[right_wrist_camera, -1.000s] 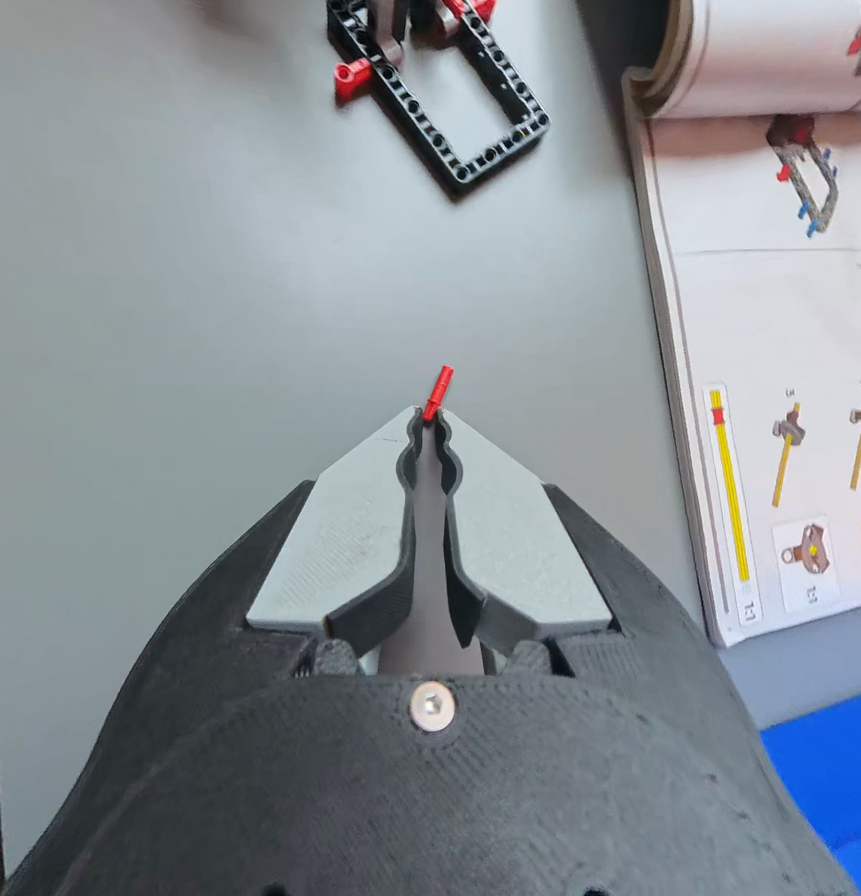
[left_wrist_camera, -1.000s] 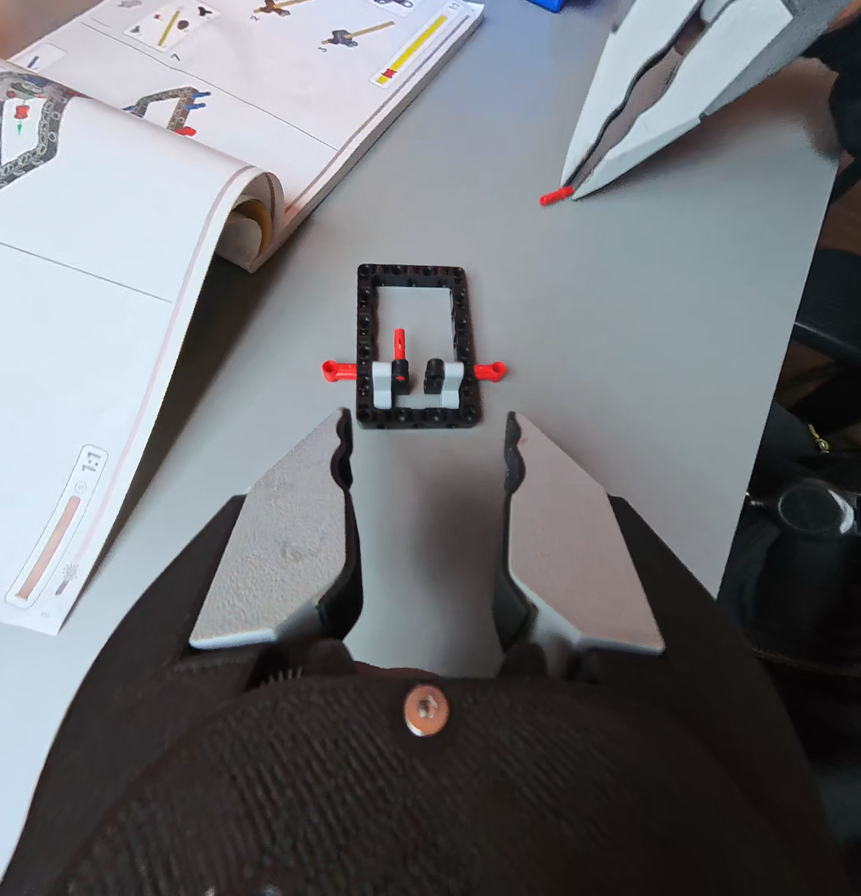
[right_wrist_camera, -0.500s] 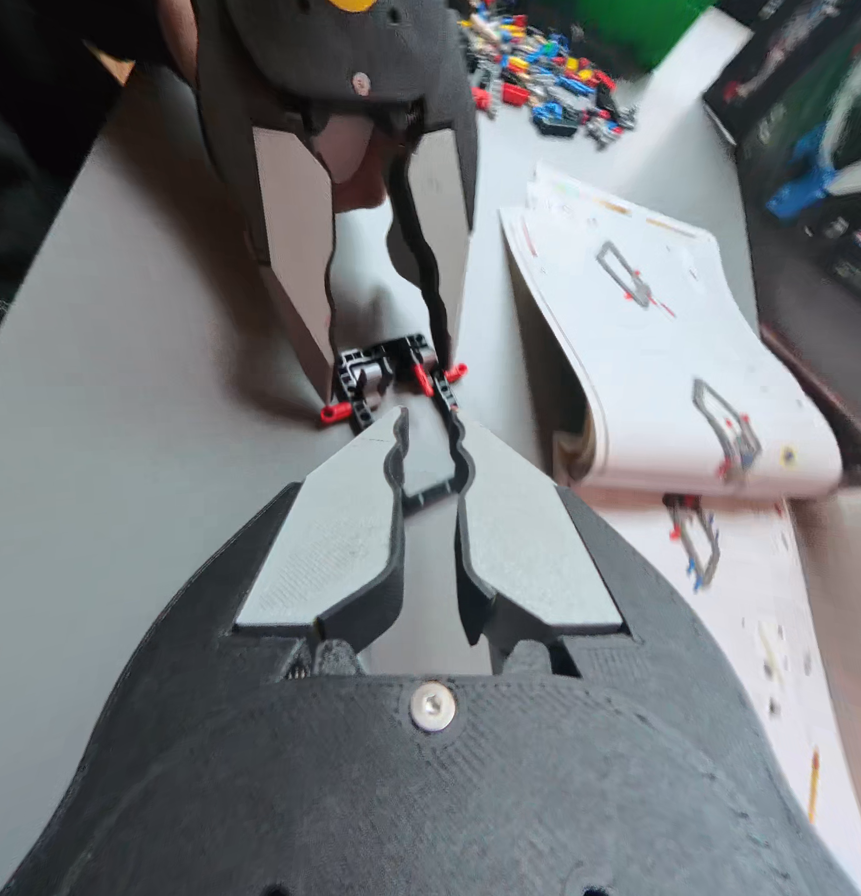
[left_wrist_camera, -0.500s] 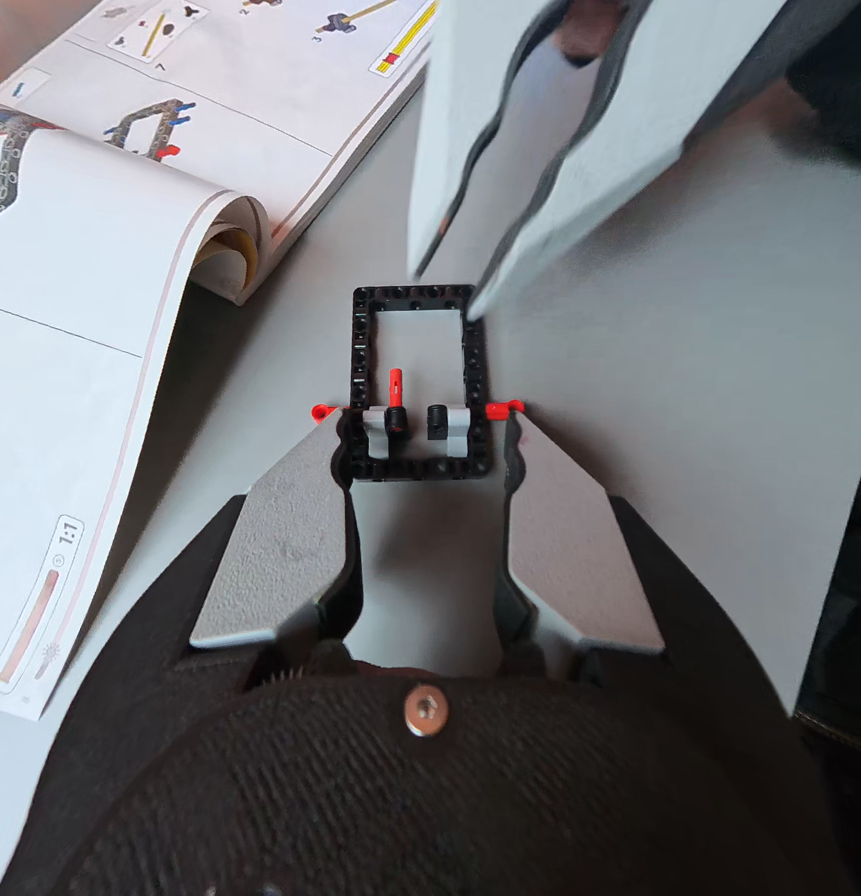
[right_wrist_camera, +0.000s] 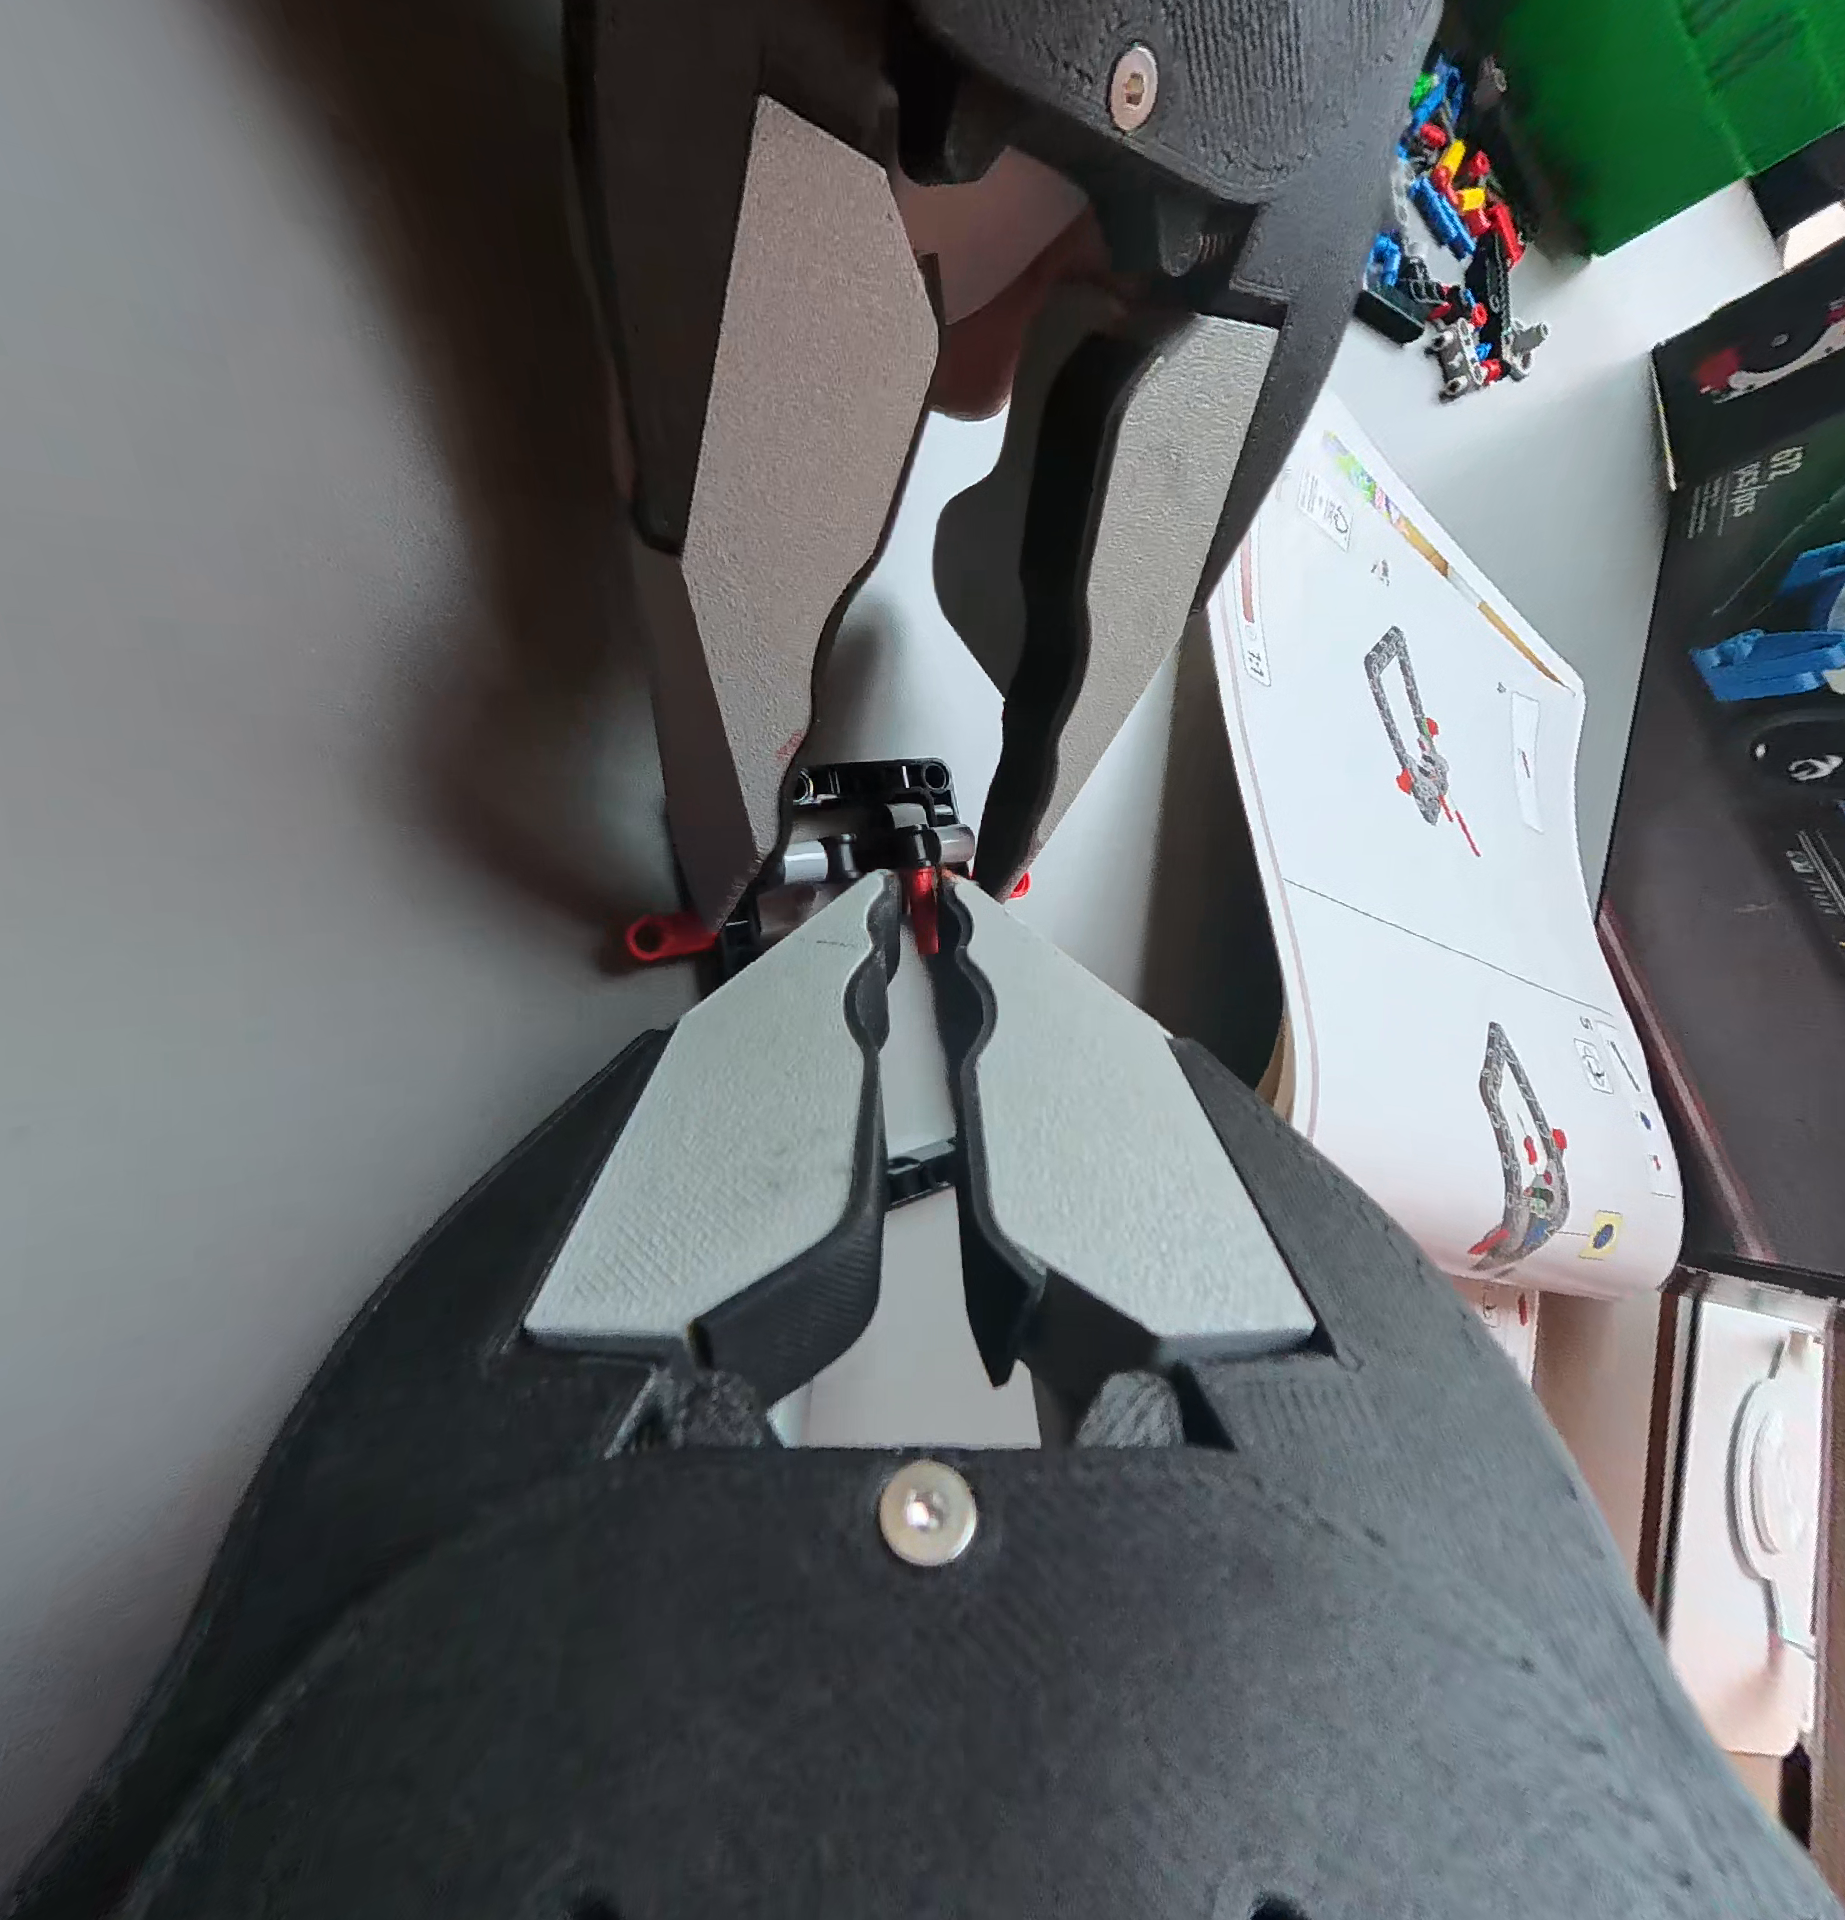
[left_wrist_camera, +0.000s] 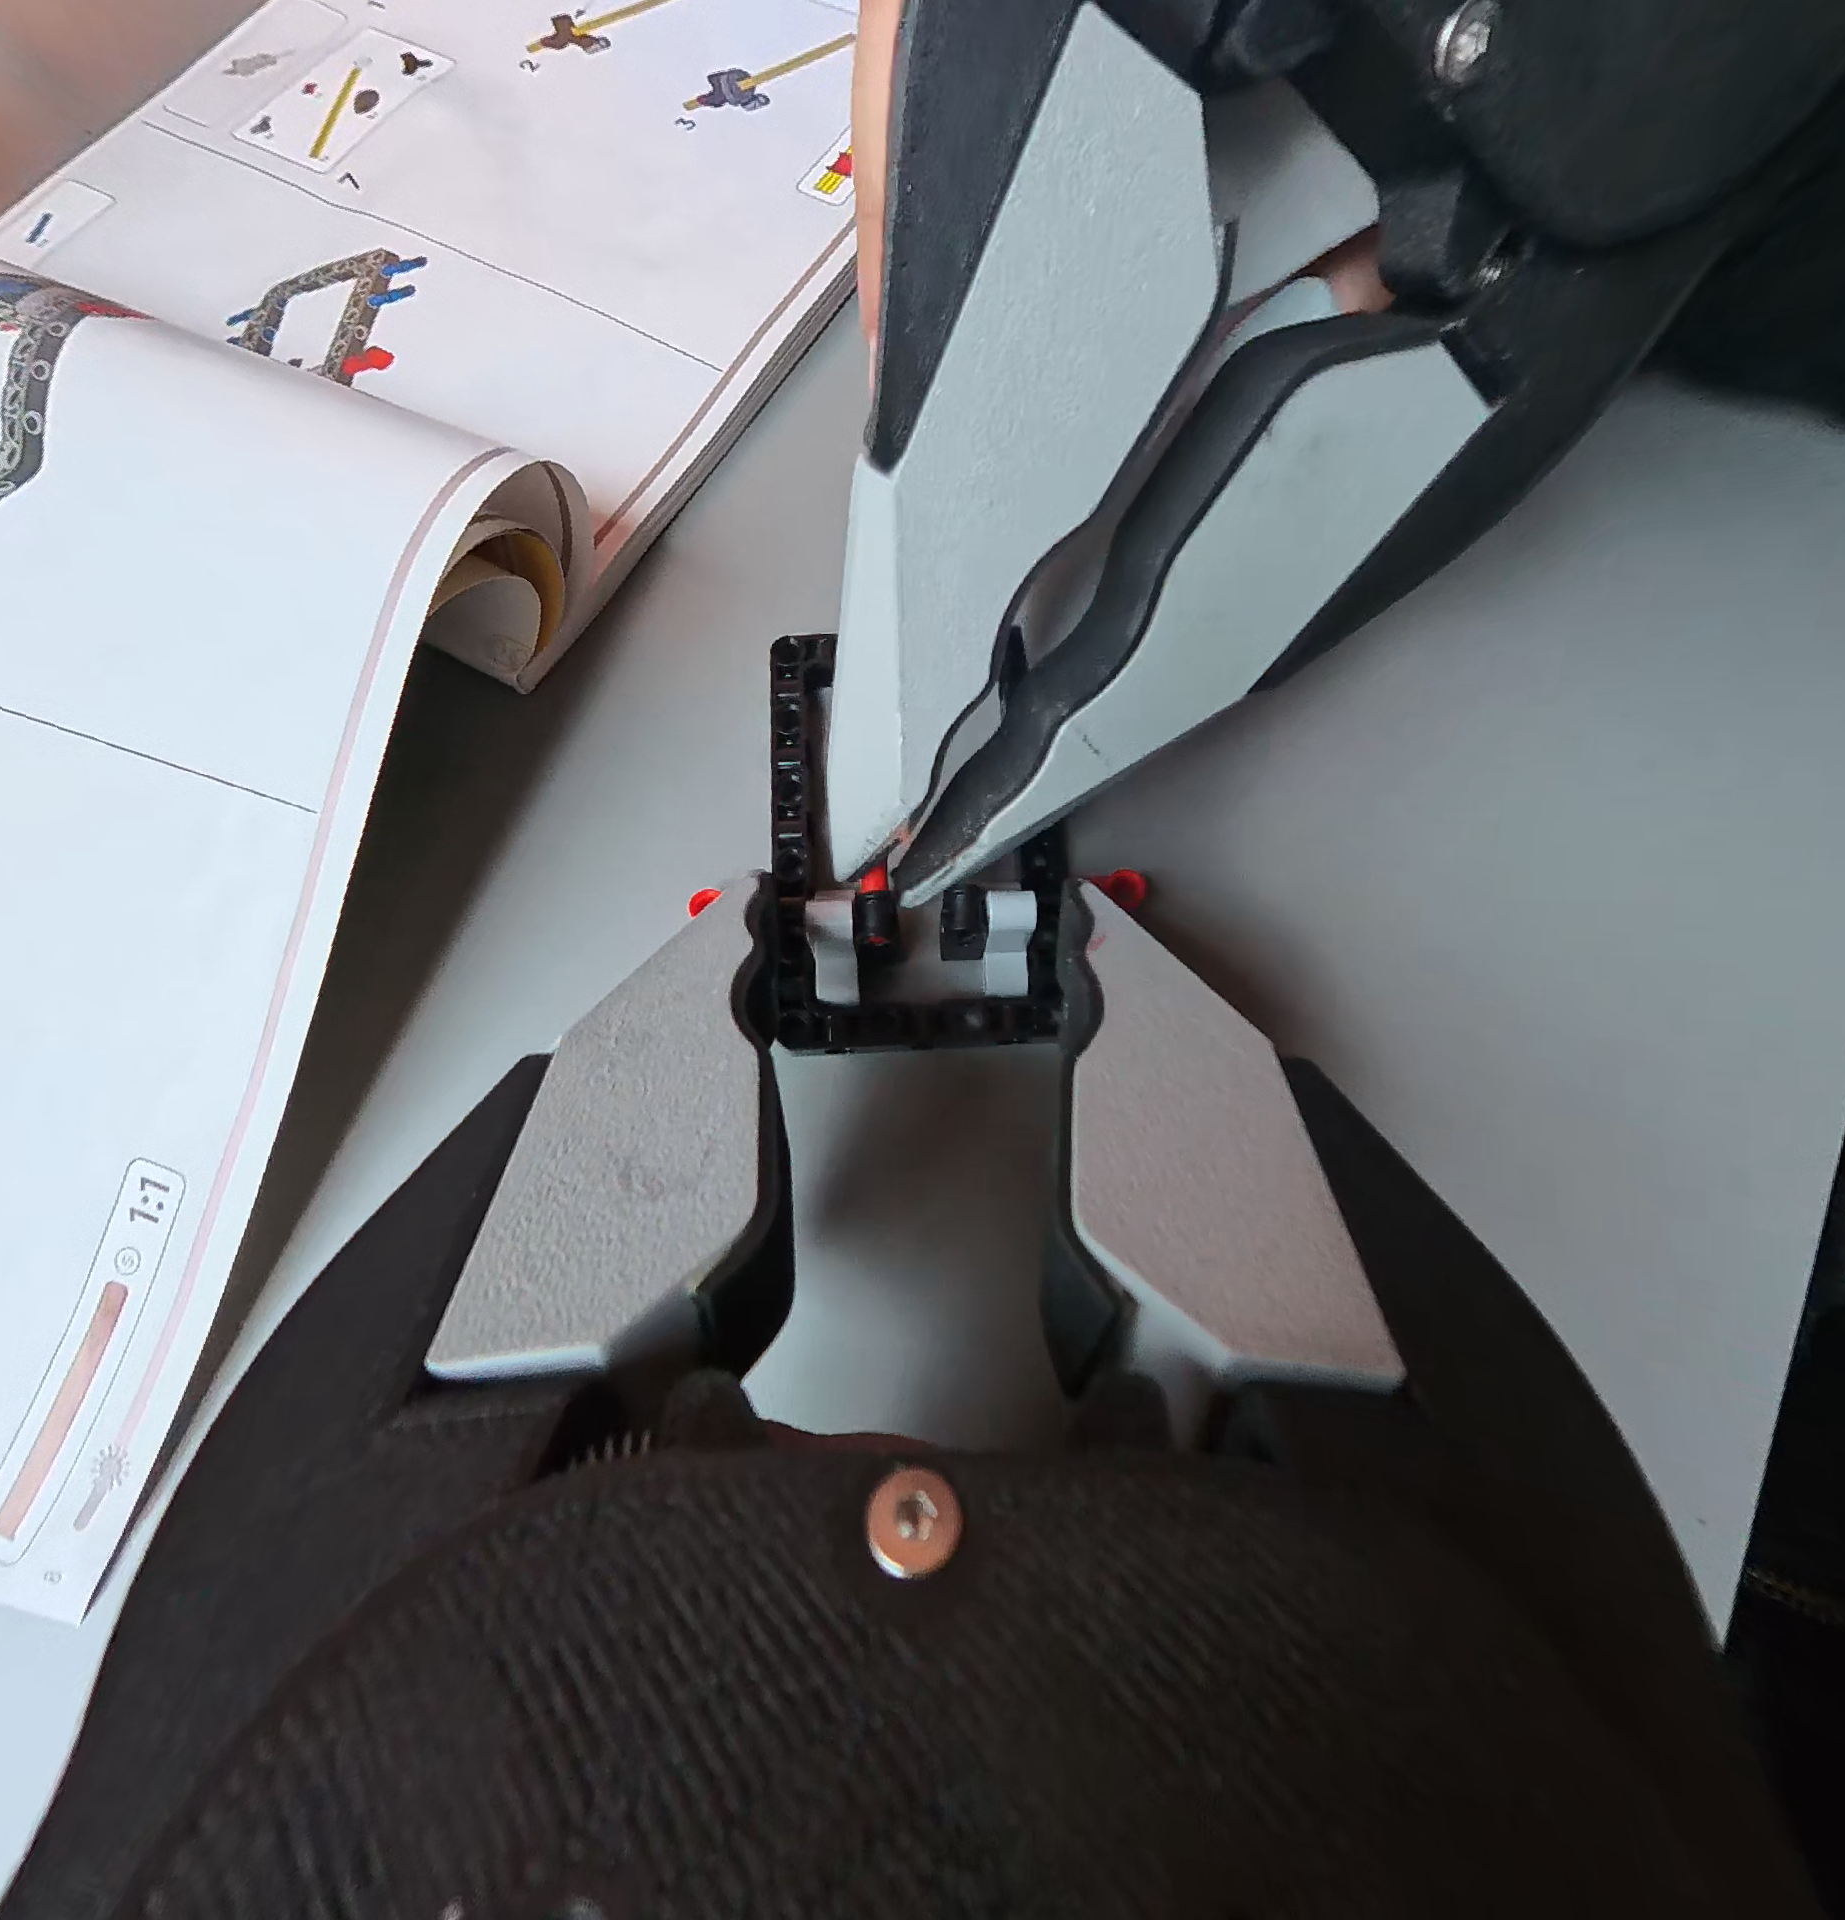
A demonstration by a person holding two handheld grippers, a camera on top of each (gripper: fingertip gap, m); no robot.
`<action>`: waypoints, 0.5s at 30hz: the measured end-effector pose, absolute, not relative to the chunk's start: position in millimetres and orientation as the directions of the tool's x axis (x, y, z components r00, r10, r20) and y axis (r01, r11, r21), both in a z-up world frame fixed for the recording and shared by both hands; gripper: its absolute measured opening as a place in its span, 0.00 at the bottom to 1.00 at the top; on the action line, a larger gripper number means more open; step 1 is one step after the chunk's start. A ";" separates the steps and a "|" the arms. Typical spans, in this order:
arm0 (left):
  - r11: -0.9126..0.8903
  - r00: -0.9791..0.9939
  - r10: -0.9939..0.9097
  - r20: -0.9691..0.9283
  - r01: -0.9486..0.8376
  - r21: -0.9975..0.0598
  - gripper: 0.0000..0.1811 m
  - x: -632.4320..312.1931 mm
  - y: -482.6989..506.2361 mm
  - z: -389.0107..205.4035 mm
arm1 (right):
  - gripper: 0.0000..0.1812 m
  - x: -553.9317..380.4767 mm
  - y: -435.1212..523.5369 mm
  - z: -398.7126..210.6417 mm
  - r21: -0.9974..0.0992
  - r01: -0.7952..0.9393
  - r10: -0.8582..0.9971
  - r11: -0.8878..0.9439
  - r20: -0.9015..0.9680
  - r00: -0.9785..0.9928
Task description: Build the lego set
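Observation:
A black rectangular lego frame (left_wrist_camera: 793, 748) lies on the grey table. It carries two grey connectors (left_wrist_camera: 1006, 925) with black pieces inside, and a red pin (left_wrist_camera: 1120, 885) sticks out of each long side. My left gripper (left_wrist_camera: 918, 925) is shut on the frame's near end, with a pad against each long side. My right gripper (left_wrist_camera: 887, 878) comes down from the far right and its tips close on a short red axle (right_wrist_camera: 925, 925) that stands in the left black piece. In the right wrist view the right gripper (right_wrist_camera: 916, 896) faces the left gripper's fingers (right_wrist_camera: 720, 727) across the frame (right_wrist_camera: 876, 777).
An open instruction booklet (left_wrist_camera: 222, 727) lies left of the frame and also shows in the right wrist view (right_wrist_camera: 1417, 831). A pile of loose bricks (right_wrist_camera: 1448, 239), a green box (right_wrist_camera: 1645, 104) and the dark set box (right_wrist_camera: 1780, 520) lie beyond it. The table edge (left_wrist_camera: 1780, 1351) runs on the right. Only a small space, under 4 cm, lies between the two pairs of fingers.
My left gripper moved forward and closed on the frame's near end. My right gripper swung in from the far right, holding a red pin a second ago, and now sits on the frame's red axle.

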State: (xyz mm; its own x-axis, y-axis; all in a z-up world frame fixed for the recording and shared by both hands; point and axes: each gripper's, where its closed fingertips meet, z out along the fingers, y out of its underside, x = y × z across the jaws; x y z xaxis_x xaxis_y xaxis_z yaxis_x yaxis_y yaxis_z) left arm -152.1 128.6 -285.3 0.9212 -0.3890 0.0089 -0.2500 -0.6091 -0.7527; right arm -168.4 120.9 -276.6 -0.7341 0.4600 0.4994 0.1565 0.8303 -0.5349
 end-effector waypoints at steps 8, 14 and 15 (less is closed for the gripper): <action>-0.601 0.912 -0.409 0.008 -0.263 -0.754 0.23 -150.8 128.1 -284.6 | 0.01 -171.2 117.7 -276.5 -0.453 0.095 0.390 0.887 0.622 -0.679; -0.604 0.916 -0.401 0.018 -0.250 -0.756 0.23 -151.5 126.5 -284.9 | 0.01 -170.6 117.8 -276.2 -0.309 0.062 0.282 0.949 0.745 -0.604; -0.603 0.915 -0.403 0.015 -0.253 -0.757 0.23 -151.2 126.5 -284.9 | 0.01 -170.3 118.2 -276.1 -0.289 0.058 0.266 0.955 0.757 -0.597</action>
State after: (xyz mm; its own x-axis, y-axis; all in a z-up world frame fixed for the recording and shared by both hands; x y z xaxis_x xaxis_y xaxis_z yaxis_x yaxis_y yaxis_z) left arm -151.2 126.5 -284.9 0.9152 -0.4028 0.0148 -0.2529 -0.6026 -0.7569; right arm -170.3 118.2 -276.1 -0.5973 0.2655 0.7568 0.0581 0.9555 -0.2893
